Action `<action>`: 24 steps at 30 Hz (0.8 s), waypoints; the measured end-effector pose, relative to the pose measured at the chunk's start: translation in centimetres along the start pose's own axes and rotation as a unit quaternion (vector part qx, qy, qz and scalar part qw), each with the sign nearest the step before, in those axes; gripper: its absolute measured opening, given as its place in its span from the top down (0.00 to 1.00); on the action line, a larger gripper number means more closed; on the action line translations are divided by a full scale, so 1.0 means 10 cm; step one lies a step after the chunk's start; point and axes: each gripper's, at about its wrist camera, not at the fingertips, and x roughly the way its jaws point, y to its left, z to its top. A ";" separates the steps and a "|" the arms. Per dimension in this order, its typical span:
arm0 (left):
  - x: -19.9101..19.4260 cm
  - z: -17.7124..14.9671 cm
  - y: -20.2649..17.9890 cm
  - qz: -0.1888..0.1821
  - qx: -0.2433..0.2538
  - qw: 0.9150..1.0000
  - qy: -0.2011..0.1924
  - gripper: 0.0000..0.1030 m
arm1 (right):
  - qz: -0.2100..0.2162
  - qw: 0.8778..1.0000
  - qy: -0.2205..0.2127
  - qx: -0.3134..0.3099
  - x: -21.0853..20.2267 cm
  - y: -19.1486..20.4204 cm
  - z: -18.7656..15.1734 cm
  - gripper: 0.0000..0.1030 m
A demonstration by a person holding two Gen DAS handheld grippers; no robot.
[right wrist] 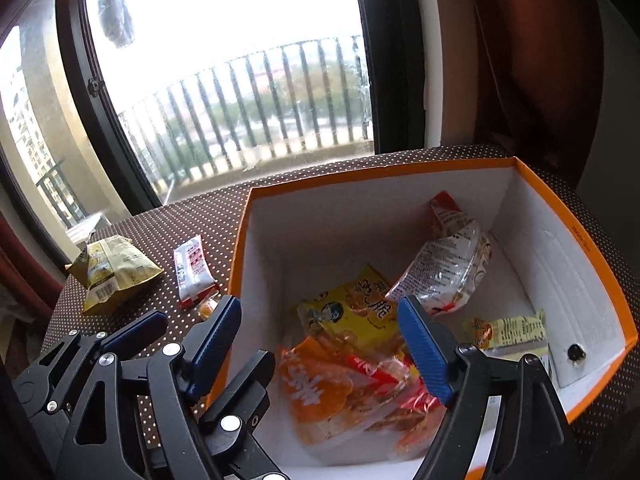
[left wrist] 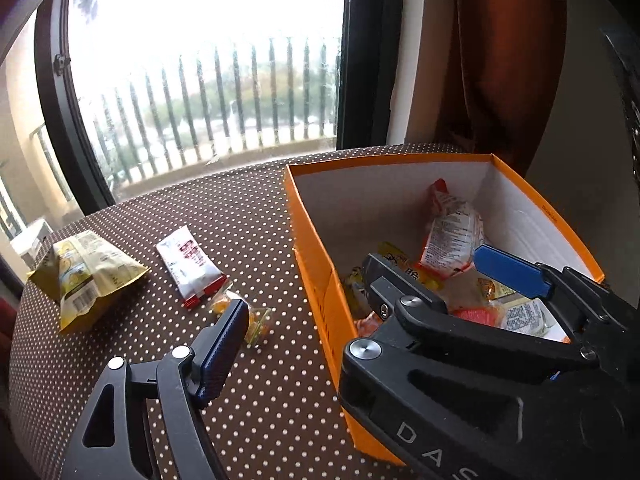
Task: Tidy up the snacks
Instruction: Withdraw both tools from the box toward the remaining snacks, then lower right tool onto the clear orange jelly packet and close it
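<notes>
An orange box (left wrist: 310,236) (right wrist: 580,216) with white inside stands on the dotted brown table and holds several snack packs, among them a clear red-ended pack (left wrist: 450,236) (right wrist: 444,268) and an orange pack (right wrist: 316,390). On the table left of it lie a yellow bag (left wrist: 86,276) (right wrist: 114,272), a white-and-red pack (left wrist: 192,266) (right wrist: 194,270) and a small clear orange candy pack (left wrist: 256,318) (right wrist: 208,306). My right gripper (right wrist: 320,344) is open and empty above the box's near left part; it also shows in the left wrist view (left wrist: 436,276). My left gripper's left finger (left wrist: 224,350) hangs near the candy pack; its right finger is hidden.
A window with balcony railing (left wrist: 208,100) stands behind the table's far edge. A dark red curtain (left wrist: 500,60) hangs at the back right. The dotted tablecloth (left wrist: 260,400) lies bare in front of the loose packs.
</notes>
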 end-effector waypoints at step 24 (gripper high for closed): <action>-0.87 -0.34 0.31 0.024 -0.015 0.996 -0.084 0.19 | 0.002 0.997 -0.076 -0.030 -0.76 0.58 -0.24 0.12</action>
